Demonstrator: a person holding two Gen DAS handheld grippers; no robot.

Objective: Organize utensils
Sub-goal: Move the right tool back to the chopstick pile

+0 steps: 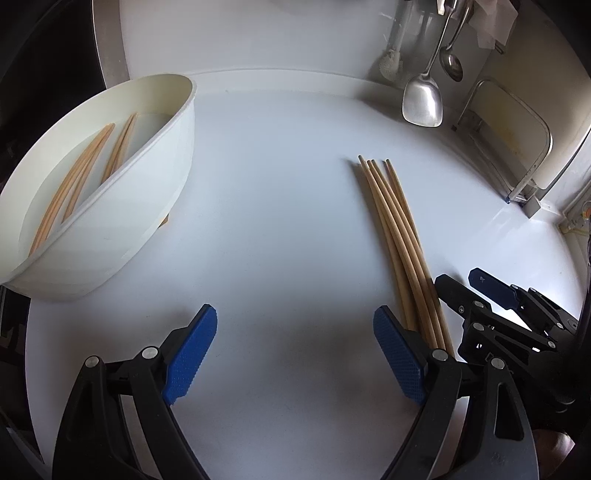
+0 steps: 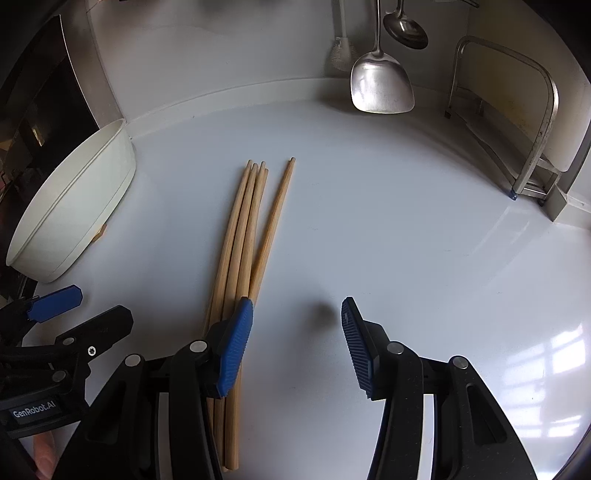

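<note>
Several wooden chopsticks (image 1: 399, 236) lie in a loose bundle on the white counter (image 1: 277, 206), tips pointing away. A white oval bowl (image 1: 147, 158) at the left holds several more chopsticks (image 1: 74, 177). My left gripper (image 1: 295, 354) stands open over bare counter, the bundle just outside its right finger. My right gripper (image 2: 295, 347) is open too, with nothing between its pads. The bundle (image 2: 251, 229) runs under its left finger (image 2: 236, 343). In the right wrist view the bowl (image 2: 74, 206) is at the far left. Each gripper shows in the other's view, right (image 1: 471, 286) and left (image 2: 74, 314).
A metal spatula (image 2: 380, 85), a ladle (image 2: 404, 27) and a white brush (image 2: 341, 51) hang at the back wall. A metal rack (image 2: 535, 140) stands at the right. A dark edge (image 1: 44, 55) borders the counter at the left, behind the bowl.
</note>
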